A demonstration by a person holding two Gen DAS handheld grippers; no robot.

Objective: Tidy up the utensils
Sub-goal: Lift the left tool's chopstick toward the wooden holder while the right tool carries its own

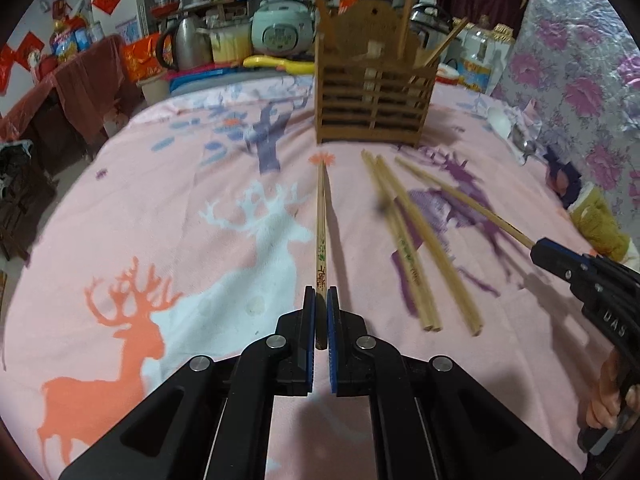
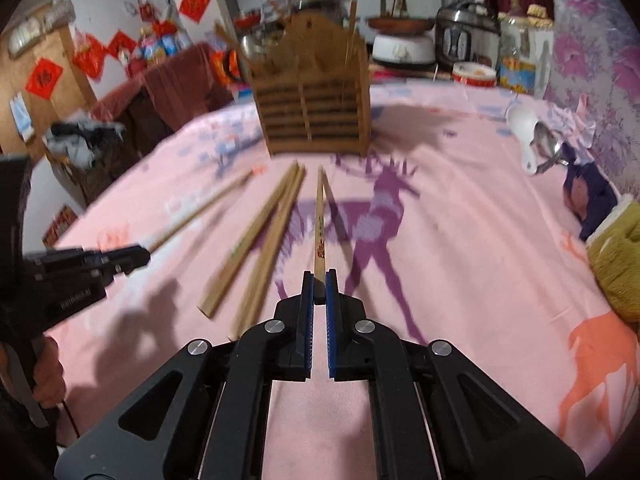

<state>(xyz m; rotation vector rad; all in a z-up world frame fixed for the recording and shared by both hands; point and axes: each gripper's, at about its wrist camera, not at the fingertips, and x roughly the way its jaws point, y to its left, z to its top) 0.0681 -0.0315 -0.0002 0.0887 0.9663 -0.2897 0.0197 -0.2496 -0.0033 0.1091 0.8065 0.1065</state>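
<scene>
My left gripper [image 1: 321,300] is shut on a printed wooden chopstick [image 1: 321,232] that points toward the wooden slatted utensil holder [image 1: 372,100]. My right gripper [image 2: 319,282] is shut on another printed chopstick [image 2: 319,232], lifted off the pink cloth and aimed at the holder [image 2: 316,116]. Each gripper shows in the other's view: the right gripper [image 1: 538,248] at the right edge, the left gripper [image 2: 144,256] at the left edge. Three loose chopsticks [image 1: 416,248] lie on the cloth between the two grippers, also seen as chopsticks [image 2: 256,248] in the right wrist view. The holder has several chopsticks standing in it.
A pink deer-print tablecloth [image 1: 180,220] covers the table. A white spoon [image 2: 524,136] and a metal spoon [image 2: 550,144] lie at the right near a yellow-green cloth [image 2: 616,256]. Rice cookers, a kettle [image 1: 188,40] and bottles crowd the far edge behind the holder.
</scene>
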